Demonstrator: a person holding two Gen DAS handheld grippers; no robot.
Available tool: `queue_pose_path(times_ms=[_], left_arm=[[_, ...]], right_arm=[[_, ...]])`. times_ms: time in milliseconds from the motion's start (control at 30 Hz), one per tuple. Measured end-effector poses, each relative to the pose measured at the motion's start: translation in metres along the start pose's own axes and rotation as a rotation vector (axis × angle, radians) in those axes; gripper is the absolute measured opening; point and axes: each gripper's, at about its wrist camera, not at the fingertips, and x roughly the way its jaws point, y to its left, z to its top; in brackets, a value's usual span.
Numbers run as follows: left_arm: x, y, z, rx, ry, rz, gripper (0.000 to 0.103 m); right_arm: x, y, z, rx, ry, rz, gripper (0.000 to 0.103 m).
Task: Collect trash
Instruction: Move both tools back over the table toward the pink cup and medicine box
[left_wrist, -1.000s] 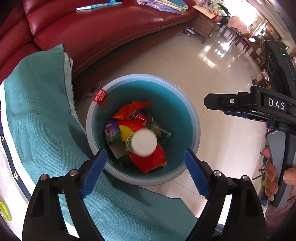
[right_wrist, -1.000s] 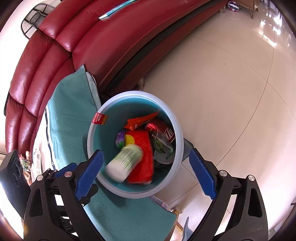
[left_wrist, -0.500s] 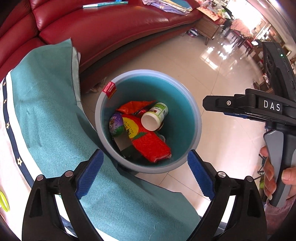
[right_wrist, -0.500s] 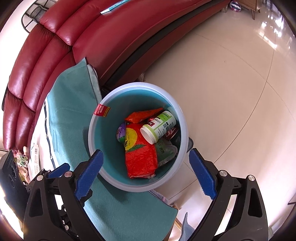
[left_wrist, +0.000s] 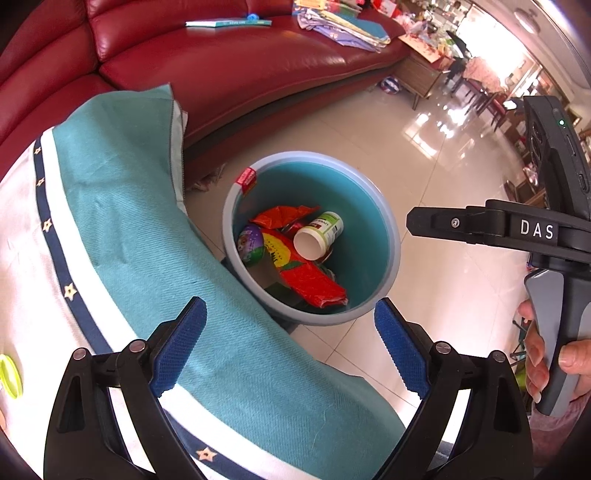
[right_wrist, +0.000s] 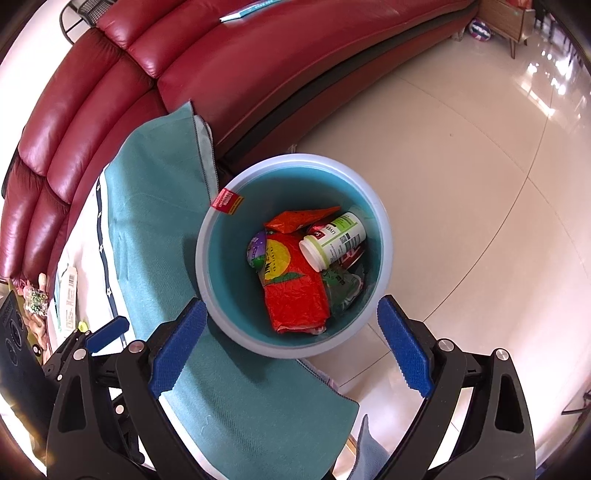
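A blue trash bin (left_wrist: 388, 236) (right_wrist: 207, 269) stands on the floor beside the table. In it lie a white bottle with a green label (left_wrist: 319, 236) (right_wrist: 334, 240), a red snack bag (left_wrist: 306, 278) (right_wrist: 293, 291), an orange wrapper (left_wrist: 284, 216) (right_wrist: 299, 219) and a purple egg-shaped item (left_wrist: 251, 242) (right_wrist: 256, 249). My left gripper (left_wrist: 290, 349) is open and empty above the table's edge, short of the bin. My right gripper (right_wrist: 290, 349) is open and empty above the bin; its body shows in the left wrist view (left_wrist: 517, 229).
A teal and white tablecloth (left_wrist: 122, 229) (right_wrist: 155, 206) covers the table left of the bin. A red leather sofa (left_wrist: 221, 62) (right_wrist: 221, 62) runs behind. The tiled floor (left_wrist: 454, 280) (right_wrist: 461, 184) spreads to the right. A yellow-green lid (left_wrist: 9, 374) lies on the cloth.
The white bottle fell from mid-air into the bin and settled on the trash. Both open grippers have drawn back and up from the bin.
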Motion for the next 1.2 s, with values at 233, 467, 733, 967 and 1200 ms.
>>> queue_pose_path(times_ms=[233,467,733,967,1200], left_arm=[[-0.028,0.034,-0.025,-0.065,-0.042,0.014,0.093],[-0.066,0.088,-0.061,-0.161,-0.097,0.064,0.098],[-0.113,0.17,-0.111,-0.324,-0.141,0.143,0.098],[-0.154,0.252,-0.165,-0.519,-0.171,0.204,0.098],[-0.184,0.318,-0.218,-0.737,-0.197,0.239,0.098]], right_arm=[[-0.004,0.042,-0.015,-0.066,0.006,0.0,0.09],[0.006,0.108,-0.034,-0.177,0.04,0.019,0.09],[0.026,0.19,-0.056,-0.294,0.09,0.033,0.09],[0.049,0.268,-0.075,-0.405,0.148,0.039,0.09],[0.077,0.343,-0.092,-0.514,0.208,0.04,0.09]])
